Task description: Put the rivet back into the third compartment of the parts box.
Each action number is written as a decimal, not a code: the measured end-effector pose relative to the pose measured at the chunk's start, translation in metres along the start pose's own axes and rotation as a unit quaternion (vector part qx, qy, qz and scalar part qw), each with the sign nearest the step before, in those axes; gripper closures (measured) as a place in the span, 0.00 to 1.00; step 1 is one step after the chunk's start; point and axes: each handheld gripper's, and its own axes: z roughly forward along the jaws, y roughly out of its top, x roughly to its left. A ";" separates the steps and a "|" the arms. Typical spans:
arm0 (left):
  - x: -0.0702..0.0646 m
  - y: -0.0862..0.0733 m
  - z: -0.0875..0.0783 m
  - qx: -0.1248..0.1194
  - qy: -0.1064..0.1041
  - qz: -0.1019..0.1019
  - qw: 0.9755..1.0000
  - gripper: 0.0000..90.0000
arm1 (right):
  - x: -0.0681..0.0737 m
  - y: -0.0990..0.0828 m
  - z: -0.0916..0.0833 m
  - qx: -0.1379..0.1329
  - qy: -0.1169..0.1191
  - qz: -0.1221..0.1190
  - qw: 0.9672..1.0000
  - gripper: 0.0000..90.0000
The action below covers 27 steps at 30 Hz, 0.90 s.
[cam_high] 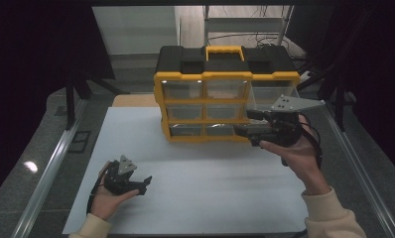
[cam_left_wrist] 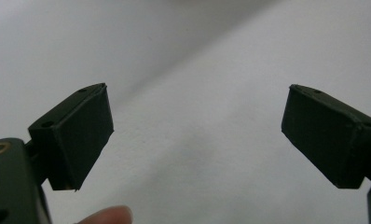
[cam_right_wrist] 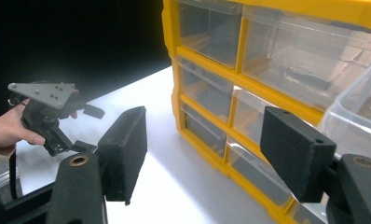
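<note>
A black and yellow organiser box [cam_high: 225,74] with clear drawers stands at the back of the white mat [cam_high: 200,188]. Its top right drawer [cam_high: 271,95] is pulled partly out. My right gripper [cam_high: 247,124] hovers open at the box's lower right front, jaws pointing left and holding nothing. In the right gripper view the right gripper [cam_right_wrist: 204,149] has the drawer fronts [cam_right_wrist: 207,84] just beyond it, and the pulled-out drawer [cam_right_wrist: 360,107] is at the right. My left gripper [cam_high: 145,184] sits low over the mat's front left, open and empty. The left gripper [cam_left_wrist: 197,135] faces bare mat [cam_left_wrist: 221,70].
Metal table rails run along the left [cam_high: 51,168] and right [cam_high: 369,168] sides. A wooden board [cam_high: 131,100] lies behind the mat's far left corner. Shelving with cables [cam_high: 245,25] stands in the background. The other hand's gripper [cam_right_wrist: 48,116] appears far off to the left.
</note>
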 end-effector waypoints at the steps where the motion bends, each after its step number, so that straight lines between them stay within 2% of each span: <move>1: 0.000 0.000 0.000 0.000 0.000 0.001 1.000 0.11 | 0.000 -0.001 -0.001 0.000 -0.001 0.001 1.000 0.35; 13: 0.000 0.003 0.001 0.004 0.001 0.008 1.000 0.11 | -0.011 -0.021 -0.022 0.004 -0.026 0.011 1.000 0.36; 23: -0.001 0.004 0.002 0.003 0.003 0.007 1.000 0.11 | -0.019 -0.030 -0.036 0.008 -0.049 0.021 0.999 0.36; 27: -0.001 0.003 0.001 0.001 0.003 0.006 1.000 0.11 | -0.020 -0.030 -0.039 0.005 -0.051 0.022 0.998 0.36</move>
